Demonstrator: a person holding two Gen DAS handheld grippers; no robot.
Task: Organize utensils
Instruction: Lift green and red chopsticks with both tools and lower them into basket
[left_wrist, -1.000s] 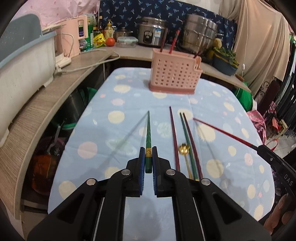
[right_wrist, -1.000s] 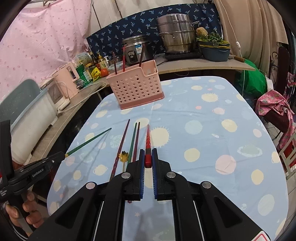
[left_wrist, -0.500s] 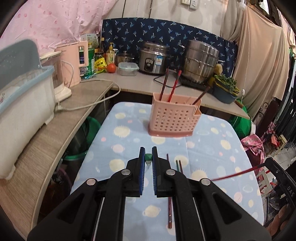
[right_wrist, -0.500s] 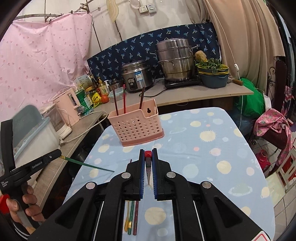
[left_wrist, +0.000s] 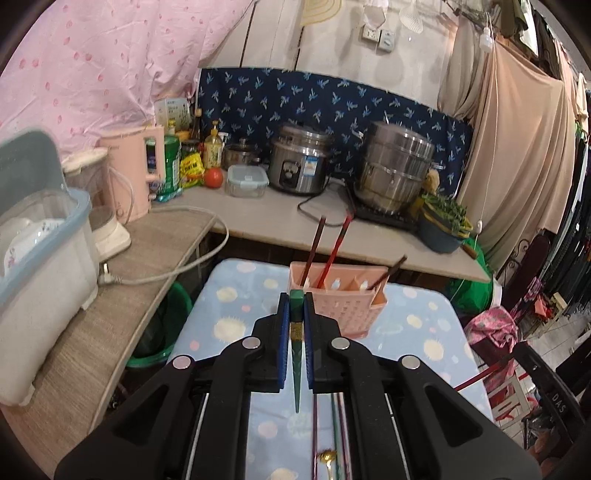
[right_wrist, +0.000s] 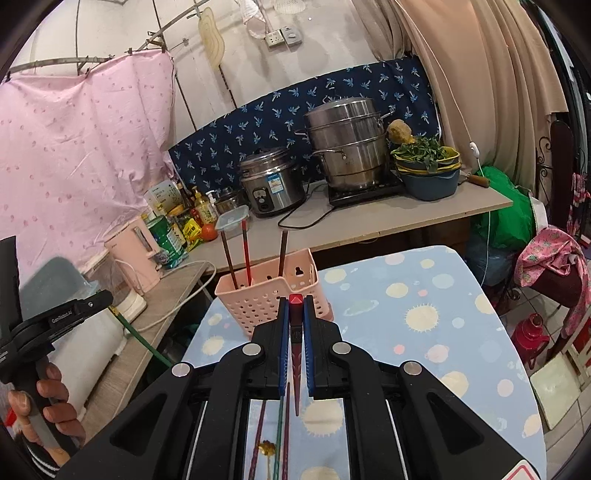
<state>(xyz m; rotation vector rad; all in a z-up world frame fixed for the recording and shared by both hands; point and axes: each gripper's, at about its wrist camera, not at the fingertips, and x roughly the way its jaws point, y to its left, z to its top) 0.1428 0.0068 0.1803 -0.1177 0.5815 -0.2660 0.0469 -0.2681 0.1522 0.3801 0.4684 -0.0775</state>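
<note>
Green chopstick (left_wrist: 296, 332) pinched tight between left gripper (left_wrist: 295, 314) jaws, tip hanging down. Red chopstick (right_wrist: 296, 332) pinched between right gripper (right_wrist: 295, 317) jaws. Just past both: pink holder (left_wrist: 343, 306) (3 sticks inside). Below: dotted blue table (right_wrist: 424, 317).

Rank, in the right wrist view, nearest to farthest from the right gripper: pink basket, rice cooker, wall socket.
From the right gripper:
1. Pink basket, just ahead on the table, slightly left.
2. Rice cooker, on the counter behind the basket.
3. Wall socket, high on the back wall.
</note>
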